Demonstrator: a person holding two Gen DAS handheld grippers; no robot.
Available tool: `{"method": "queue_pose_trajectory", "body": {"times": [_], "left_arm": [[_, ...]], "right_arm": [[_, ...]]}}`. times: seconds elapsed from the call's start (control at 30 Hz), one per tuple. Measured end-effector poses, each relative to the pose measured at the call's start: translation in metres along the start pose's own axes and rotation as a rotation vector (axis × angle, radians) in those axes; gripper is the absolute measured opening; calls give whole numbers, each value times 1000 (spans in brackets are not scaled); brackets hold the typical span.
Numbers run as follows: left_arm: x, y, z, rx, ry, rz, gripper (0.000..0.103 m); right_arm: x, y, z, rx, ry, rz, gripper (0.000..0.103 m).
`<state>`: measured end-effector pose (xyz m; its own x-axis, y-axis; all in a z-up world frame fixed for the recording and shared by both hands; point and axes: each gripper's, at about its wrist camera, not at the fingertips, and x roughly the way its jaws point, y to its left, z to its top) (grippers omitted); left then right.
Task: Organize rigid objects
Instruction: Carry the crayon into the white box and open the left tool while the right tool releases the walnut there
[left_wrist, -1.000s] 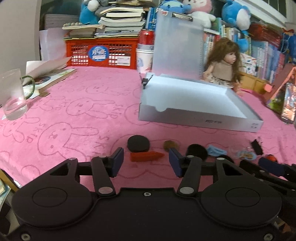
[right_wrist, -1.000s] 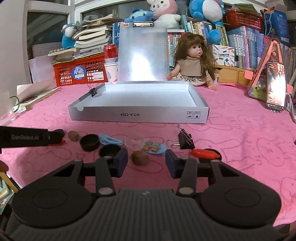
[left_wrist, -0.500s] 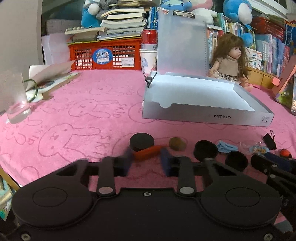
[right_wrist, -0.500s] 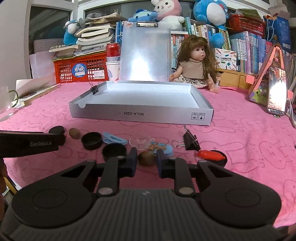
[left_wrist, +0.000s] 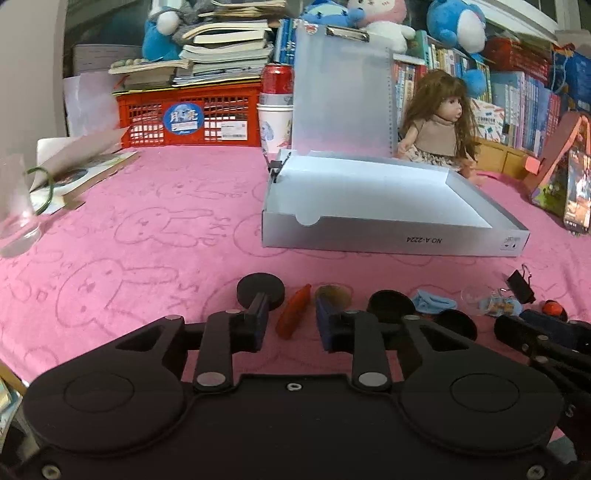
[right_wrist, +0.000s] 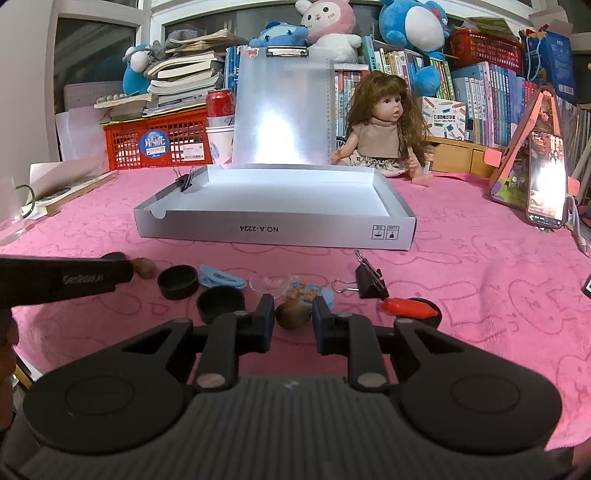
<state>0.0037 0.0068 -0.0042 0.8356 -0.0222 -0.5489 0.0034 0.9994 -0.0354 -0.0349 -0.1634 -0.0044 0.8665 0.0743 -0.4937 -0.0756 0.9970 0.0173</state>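
Up close from the left wrist, a pink bunny-print cloth (left_wrist: 147, 229) is covering the desk, the white box (left_wrist: 388, 240) reading "NO.A-2224"; the left tool (left_wrist: 290, 319) is opening, straddling the red piece (left_wrist: 293, 314). Rightward, shelves of books are backing the desk; the right tool (right_wrist: 293, 317) is pinching the brown nut (right_wrist: 291, 315).

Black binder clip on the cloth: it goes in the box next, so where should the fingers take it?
Probably take the binder clip by its wedge-shaped black body, fingers across the two flat sides, coming from above. Its wire handles, one raised, one splayed left, look too thin and loose.
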Motion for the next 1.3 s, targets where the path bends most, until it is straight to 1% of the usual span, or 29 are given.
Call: {"method": "queue_pose_trajectory", "body": {"times": [0.03,0.1,0.23,0.33,0.43,0.5,0.63,0.73,0.9,1.07,1.2,1.3], "left_arm": [[3,0,0,0,11,-10,16],[3,0,0,1,12,-3,10],[-5,-1,-1,-1,20,-39,10],[-13,-4,6,4,6,-57,10],[-20,-7,18,2,-11,-81,10],[-19,-8,29,-3,-6,-100,10],[-13,-15,52,6,-5,-120,10],[-2,-20,69,8,12,-134,10],[35,-25,99,-27,99,-170,10],[64,-32,120,-21,133,-175,10],[85,-39,124,-4,150,-149,10],[96,-41,123,0,162,-137,10]], "right_arm": [[0,0,0,0,-1,-1,26],[1,-1,1,7,2,-1,26],[0,-3,3,15,0,-1,26],[-3,-5,8,23,-8,9,26],[-3,-10,17,40,-16,18,26],[-1,-16,25,61,-12,25,26],[10,-29,46,97,6,19,26],[19,-40,63,113,20,24,26],[49,-56,92,138,91,43,26],[88,-75,114,181,190,55,26],[115,-81,122,174,242,21,26],[130,-84,123,186,291,21,26]]}}
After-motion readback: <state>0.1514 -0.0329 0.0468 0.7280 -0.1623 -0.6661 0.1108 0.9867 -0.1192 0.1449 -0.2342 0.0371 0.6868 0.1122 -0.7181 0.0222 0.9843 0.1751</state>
